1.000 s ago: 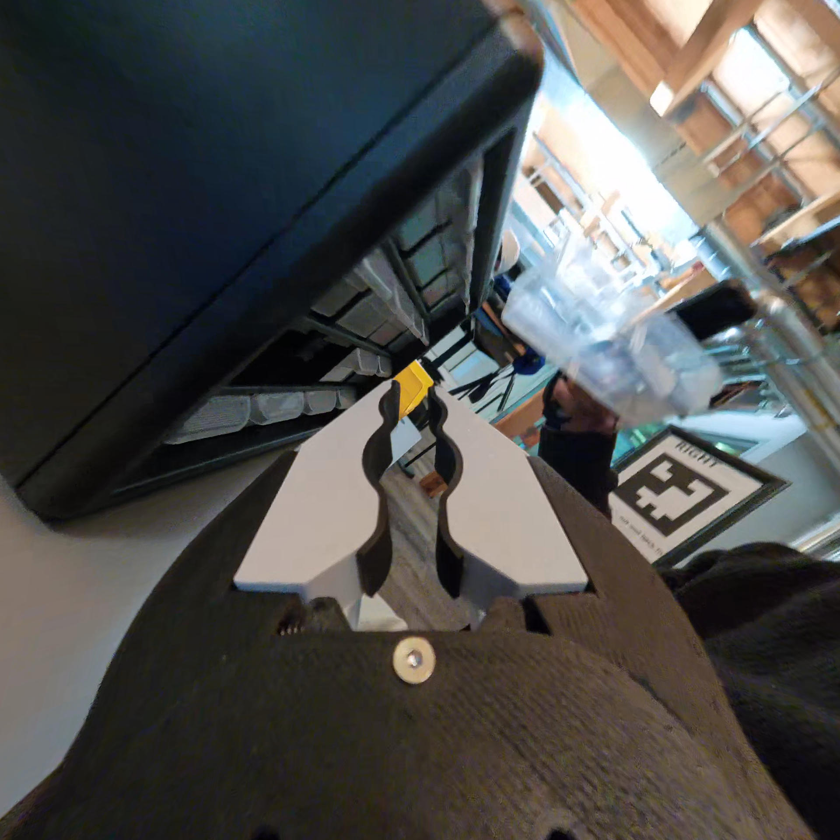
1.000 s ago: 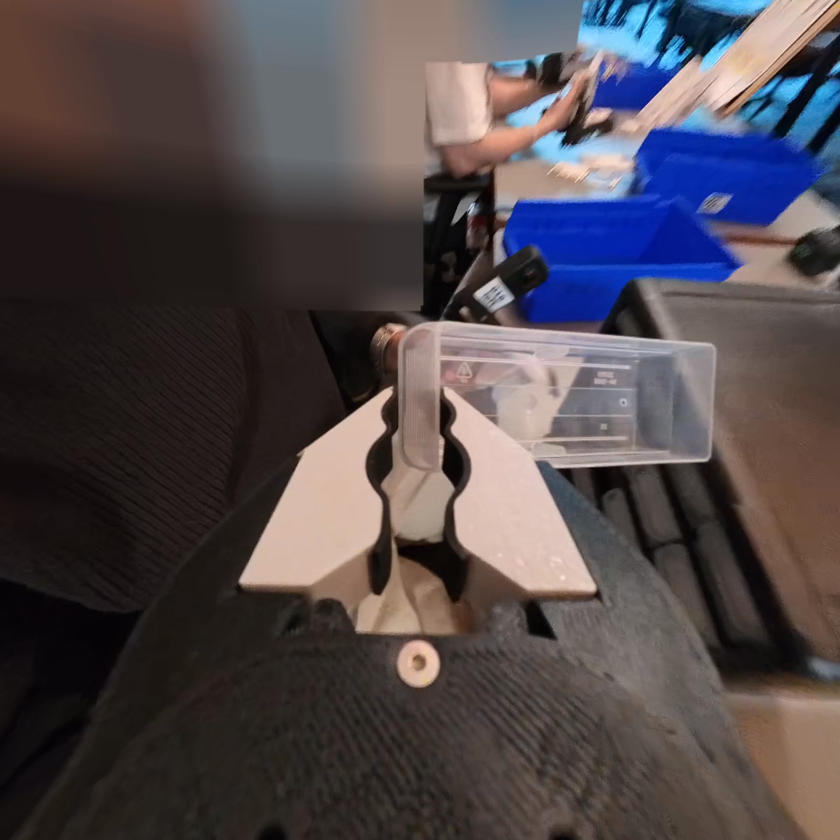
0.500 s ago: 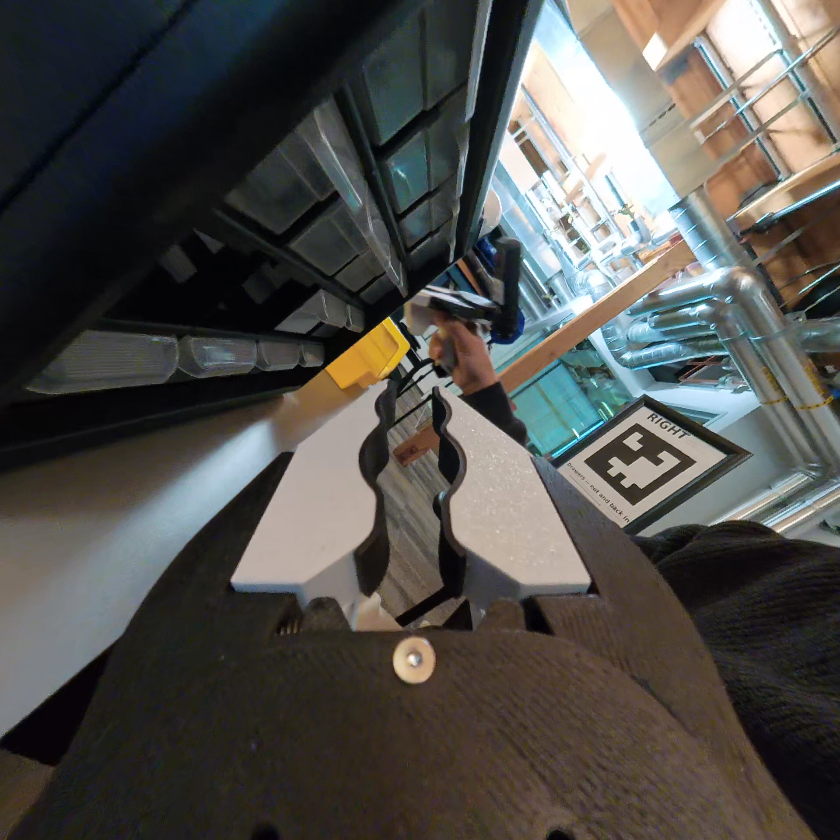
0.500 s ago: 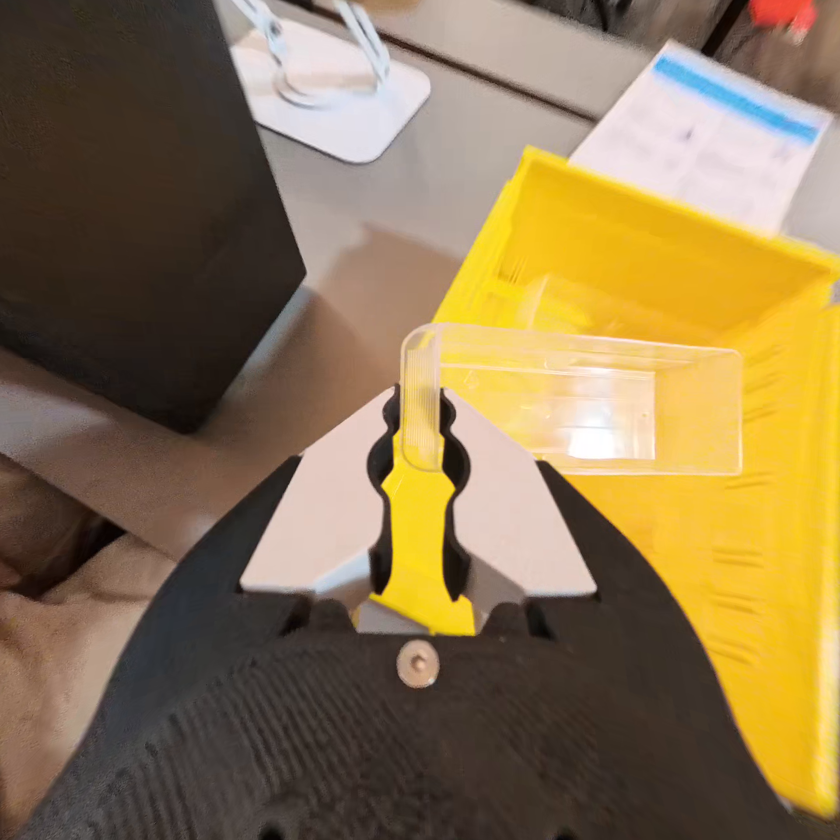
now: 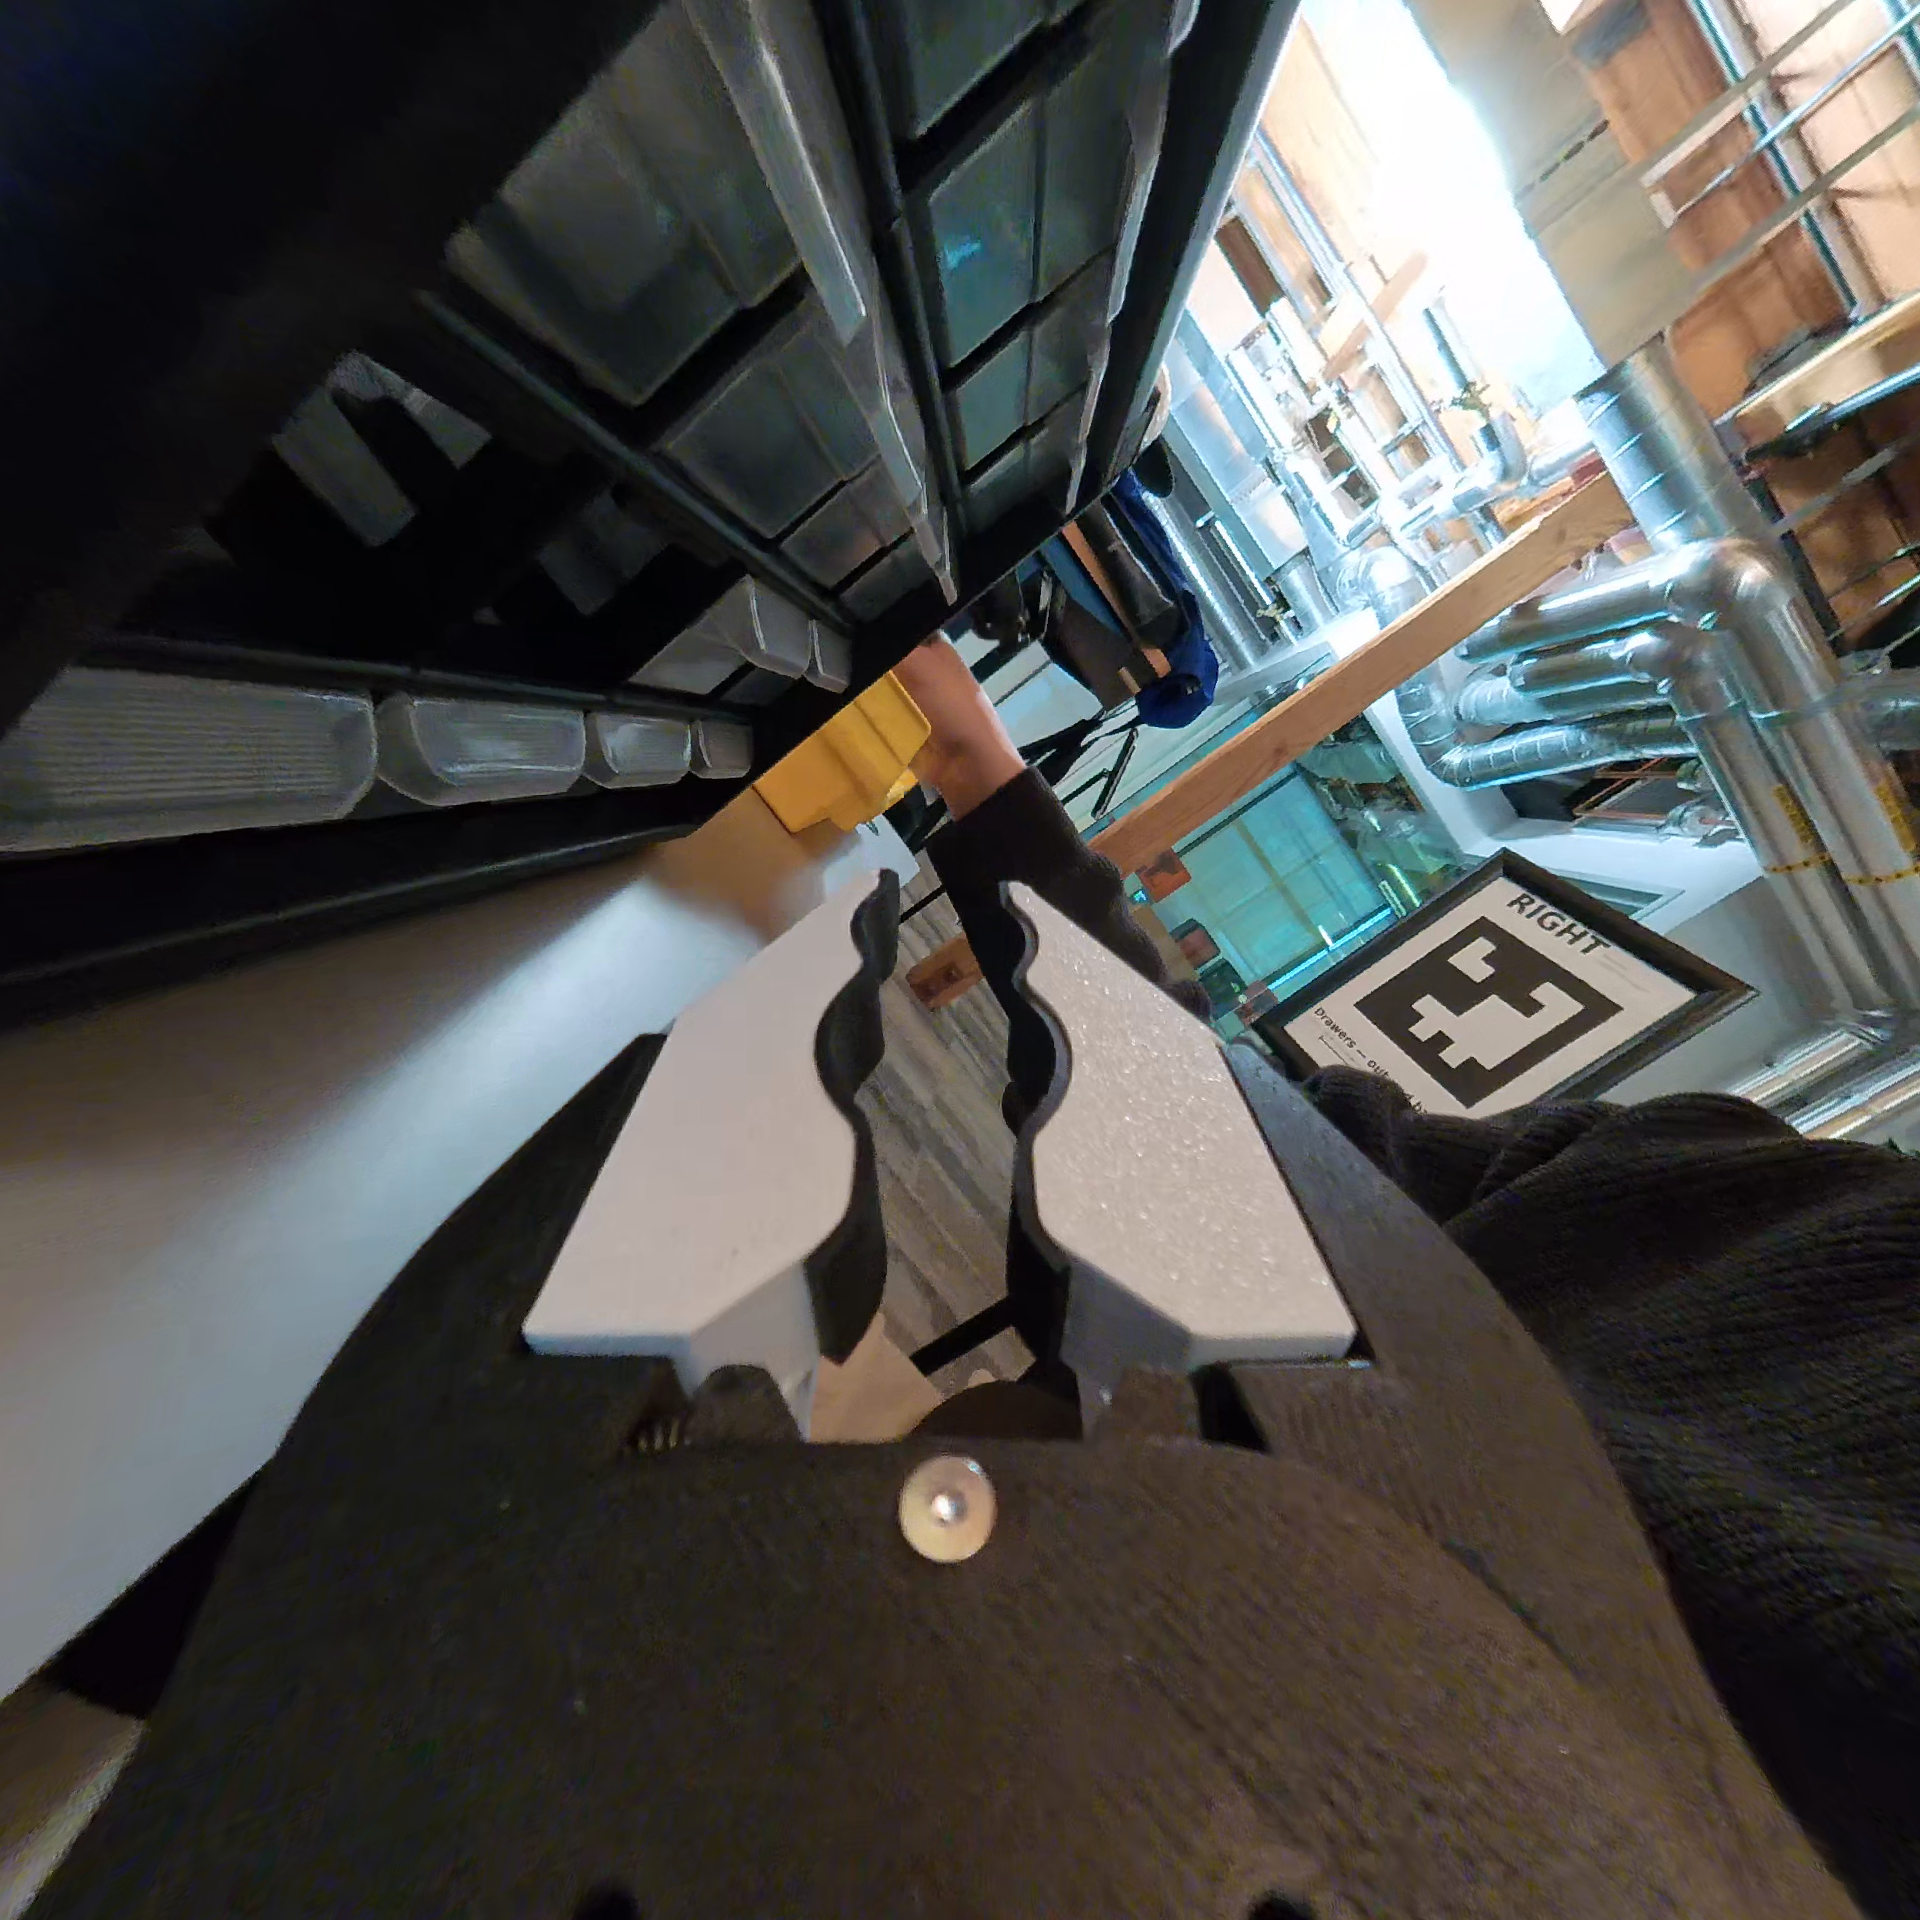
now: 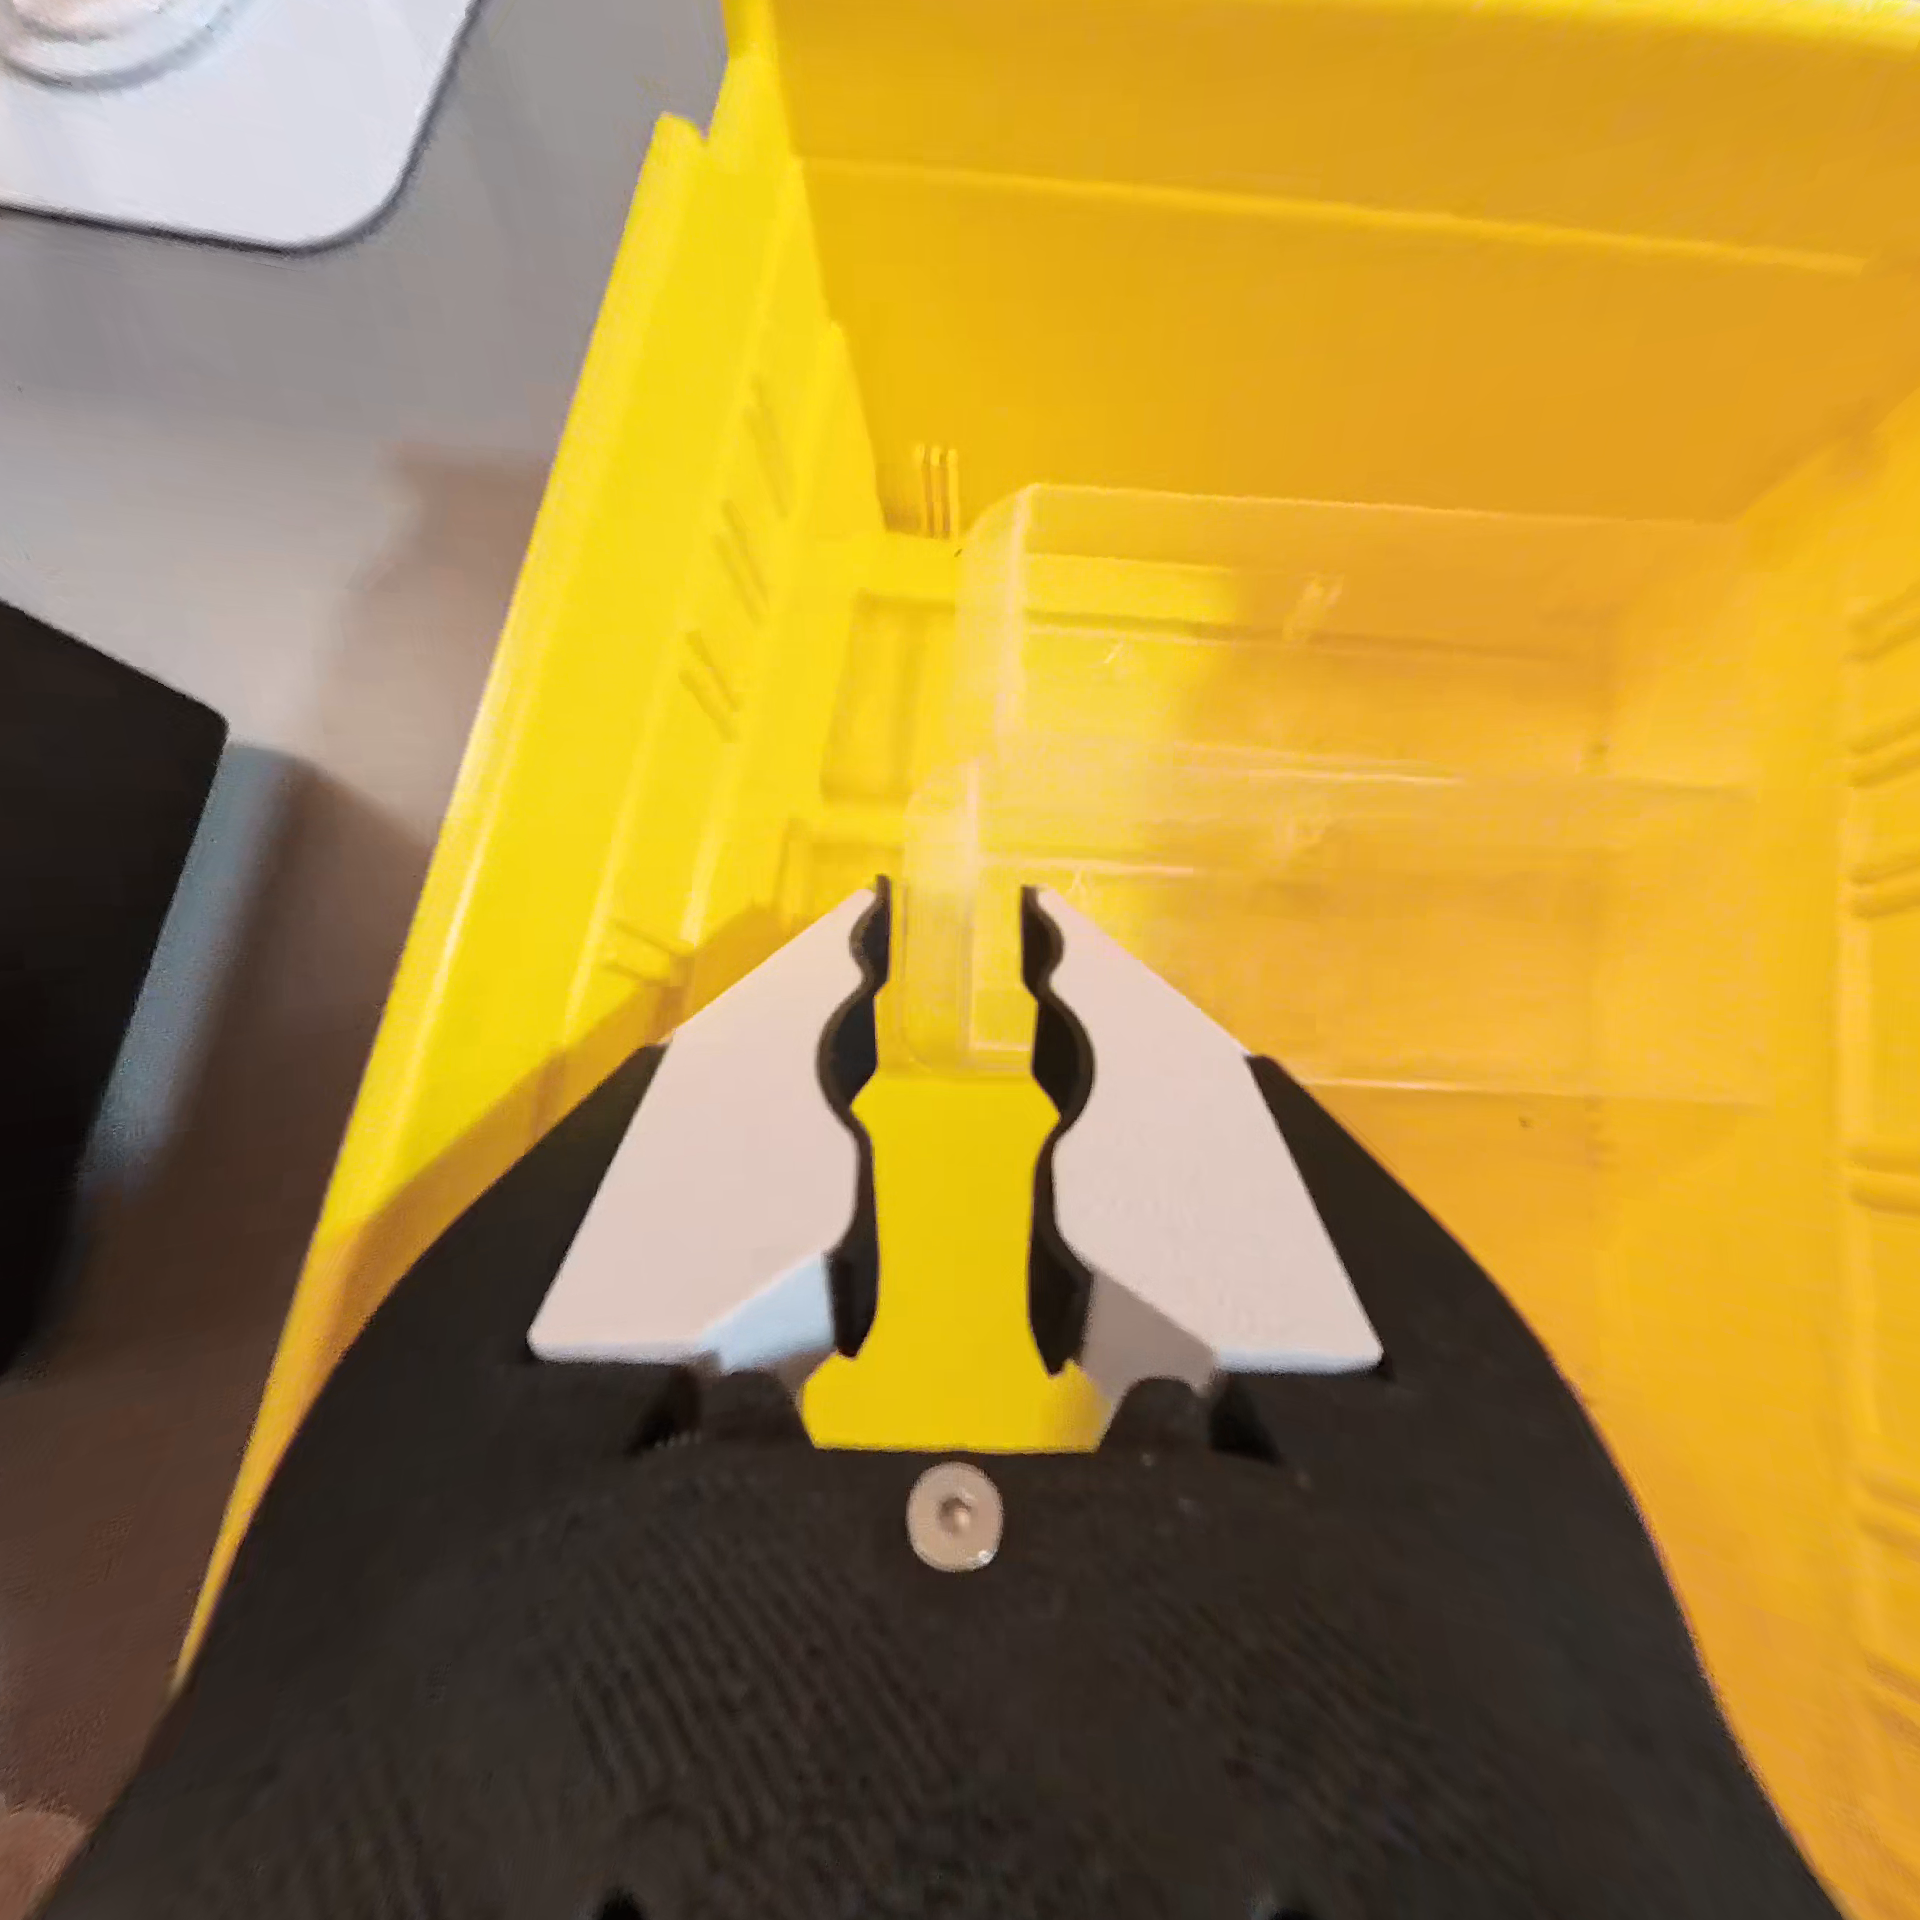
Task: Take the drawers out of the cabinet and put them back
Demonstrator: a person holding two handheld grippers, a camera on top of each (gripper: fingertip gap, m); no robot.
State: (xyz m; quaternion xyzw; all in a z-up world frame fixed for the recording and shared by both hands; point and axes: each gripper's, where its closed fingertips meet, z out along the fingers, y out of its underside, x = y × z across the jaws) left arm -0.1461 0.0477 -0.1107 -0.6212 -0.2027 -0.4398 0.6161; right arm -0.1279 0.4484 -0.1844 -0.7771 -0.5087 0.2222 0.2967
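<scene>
The black cabinet (image 5: 312, 260) fills the upper left of the left wrist view, with clear drawers (image 5: 644, 208) in its slots and one dark empty slot. My left gripper (image 5: 948, 914) is slightly open and empty, low beside the cabinet over the table (image 5: 260, 1143). My right gripper (image 6: 954, 904) is inside the yellow bin (image 6: 727, 623). Its jaws stand apart around the handle of a blurred clear drawer (image 6: 1351, 914) that lies in the bin. A second clear drawer (image 6: 1299, 582) lies behind it. The bin also shows in the left wrist view (image 5: 842, 764).
The cabinet's side (image 6: 94, 935) stands left of the bin, with grey table between them. A white stand base (image 6: 208, 125) is at the far left. A framed marker sign (image 5: 1475, 1008) leans at the right. A person's dark sleeve (image 5: 1029, 873) reaches toward the bin.
My right gripper carried the clear drawer from beside the cabinet down into the yellow bin and its jaws have spread off the handle. My left gripper tilted toward the cabinet front and opened slightly.
</scene>
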